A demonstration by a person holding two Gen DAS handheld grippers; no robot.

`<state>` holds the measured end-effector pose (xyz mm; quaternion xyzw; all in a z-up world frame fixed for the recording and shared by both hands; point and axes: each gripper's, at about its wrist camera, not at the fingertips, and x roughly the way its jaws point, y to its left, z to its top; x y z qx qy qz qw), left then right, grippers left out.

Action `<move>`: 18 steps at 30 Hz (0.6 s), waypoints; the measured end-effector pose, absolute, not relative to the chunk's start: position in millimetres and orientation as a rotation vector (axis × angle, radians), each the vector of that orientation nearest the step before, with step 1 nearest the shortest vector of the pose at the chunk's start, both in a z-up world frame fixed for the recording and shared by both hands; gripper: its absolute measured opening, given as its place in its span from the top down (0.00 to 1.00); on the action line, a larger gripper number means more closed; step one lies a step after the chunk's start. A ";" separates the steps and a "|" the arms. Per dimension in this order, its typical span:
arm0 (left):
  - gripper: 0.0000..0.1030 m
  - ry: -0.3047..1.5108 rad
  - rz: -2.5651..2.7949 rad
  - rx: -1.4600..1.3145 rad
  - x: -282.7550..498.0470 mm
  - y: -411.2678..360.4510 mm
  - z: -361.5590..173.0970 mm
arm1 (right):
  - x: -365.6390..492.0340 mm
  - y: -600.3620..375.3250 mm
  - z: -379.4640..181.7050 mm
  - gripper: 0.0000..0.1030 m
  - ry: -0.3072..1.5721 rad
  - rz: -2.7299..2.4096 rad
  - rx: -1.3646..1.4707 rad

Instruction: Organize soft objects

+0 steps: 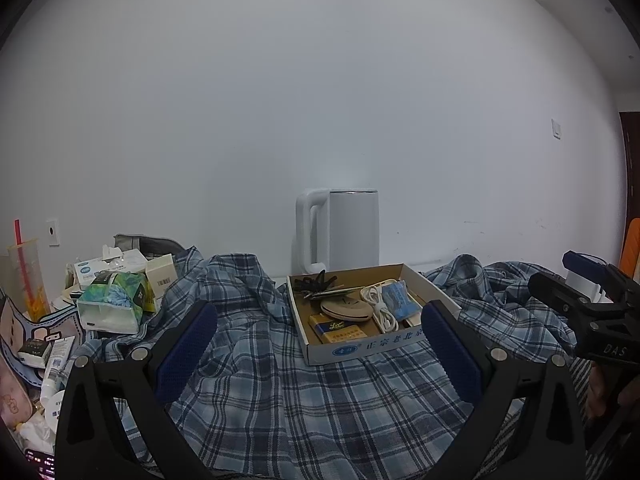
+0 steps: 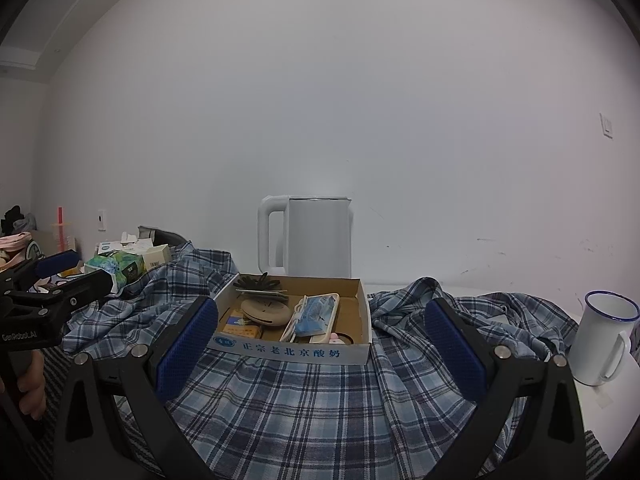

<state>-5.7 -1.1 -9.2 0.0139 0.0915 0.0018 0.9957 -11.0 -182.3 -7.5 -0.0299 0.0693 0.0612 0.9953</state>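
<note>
plaid shirt (image 1: 304, 400) spread under cardboard box (image 1: 360, 350), both grippers open.

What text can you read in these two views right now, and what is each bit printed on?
"正宗老北京酸奶": front wall of the cardboard box on the plaid shirt.
"GenRobot.AI": body of the left gripper.
"DAS": body of the right gripper, rest hidden.
Yellow pack in the box: script too blurred.
Tissue packs: print too small.
</note>
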 end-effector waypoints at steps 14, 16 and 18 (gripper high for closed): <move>0.00 0.184 0.002 0.028 -5.5 -0.6 -9.5 | -9.8 -185.8 -8.0 0.00 0.147 0.108 -0.042; 0.00 0.185 0.003 0.027 -5.6 -0.8 -9.7 | -9.7 -186.0 -8.1 0.00 0.147 0.107 -0.045; 0.00 0.185 0.002 0.026 -5.7 -0.6 -9.7 | -9.4 -185.4 -8.2 0.00 0.148 0.107 -0.048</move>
